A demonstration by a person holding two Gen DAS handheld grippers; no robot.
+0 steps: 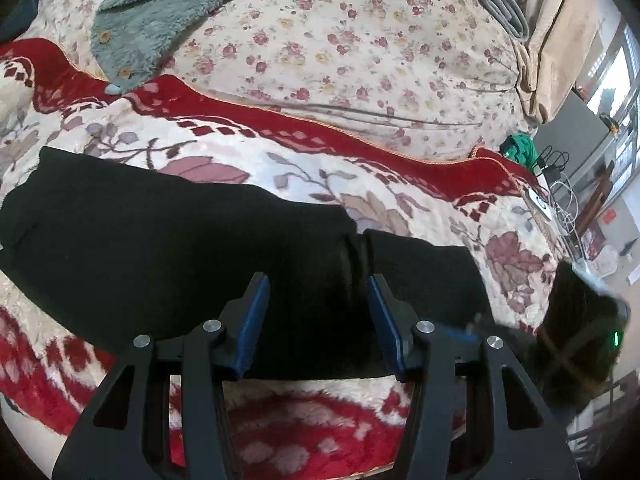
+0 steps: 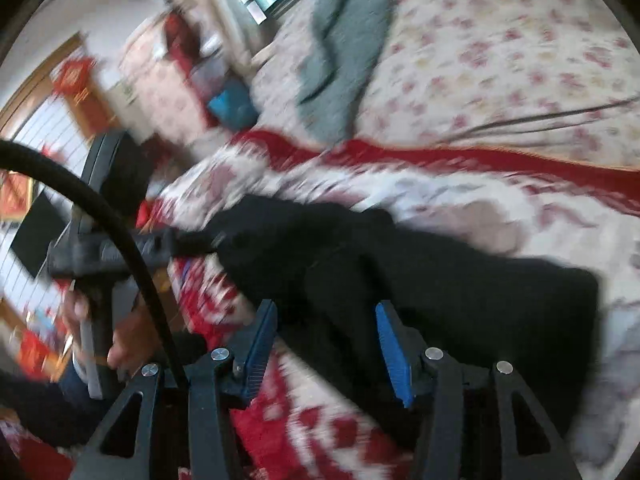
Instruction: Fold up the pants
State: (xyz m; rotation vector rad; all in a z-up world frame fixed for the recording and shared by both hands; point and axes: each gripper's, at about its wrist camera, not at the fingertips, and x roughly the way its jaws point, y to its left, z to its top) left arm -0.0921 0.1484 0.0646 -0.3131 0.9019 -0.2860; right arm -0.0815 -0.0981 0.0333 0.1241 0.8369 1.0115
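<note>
Two wide-open tools (image 1: 318, 296) (image 2: 326, 328) over black pants (image 1: 180, 248) (red floral blanket (image 1: 320, 160) beneath).

My left claw (image 1: 318, 320) hangs spread over the black pants (image 1: 180, 248), which lie folded across the red floral blanket (image 1: 320, 184); a grey fleece garment (image 1: 160, 12) sits far ahead-left.

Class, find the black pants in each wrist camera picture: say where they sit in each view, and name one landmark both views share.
Left wrist view: the black pants lie across the middle from the left edge to lower right, behind the open left gripper.
Right wrist view: they run from centre to right, behind the open right gripper; this view is blurred.
Shared landmark: the red blanket border beyond the pants.
</note>
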